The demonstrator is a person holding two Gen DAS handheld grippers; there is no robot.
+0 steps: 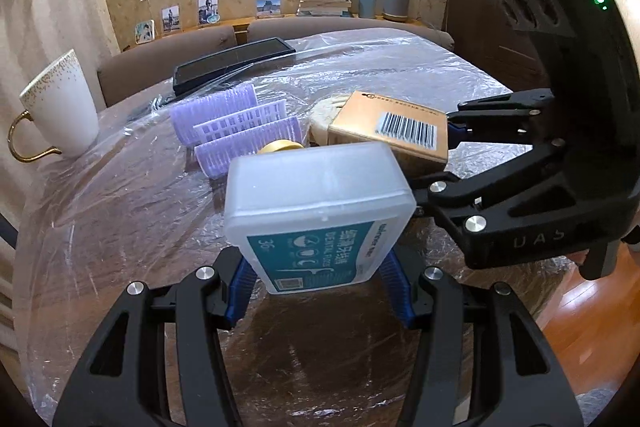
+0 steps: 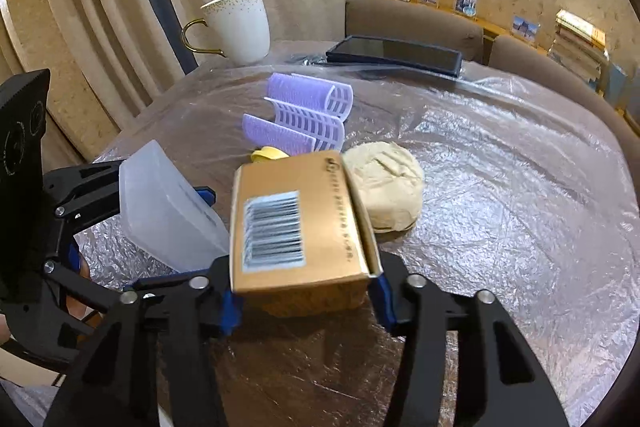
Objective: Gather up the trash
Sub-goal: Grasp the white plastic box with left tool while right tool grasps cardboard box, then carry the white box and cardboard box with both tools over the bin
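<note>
Both hand-held grippers are loaded. The left hand-held gripper [image 1: 316,279] is pinched on a translucent dental floss box [image 1: 320,211], held between its blue pads [image 1: 240,283] at lower centre of the left wrist view. The right hand-held gripper [image 2: 306,301] is clamped on a gold cardboard box [image 2: 300,227] with a barcode, at lower centre of the right wrist view. Both boxes appear lifted off the desk [image 2: 500,195], which is covered in clear plastic film.

Progress, as judged: two items are picked up; no bin or bag is seen in either view, so nothing is recorded as deposited.

Left on the desk, mid-frame beyond the held boxes: three purple hair rollers [image 2: 304,115], a small yellow object [image 2: 266,154] partly hidden, and a beige dough-like lump [image 2: 386,183] just behind the gold box. Which of these count as trash cannot be told.

Also noted: a white mug [image 2: 238,25] at upper left and a dark tablet [image 2: 396,54] at upper centre of the right wrist view.
</note>
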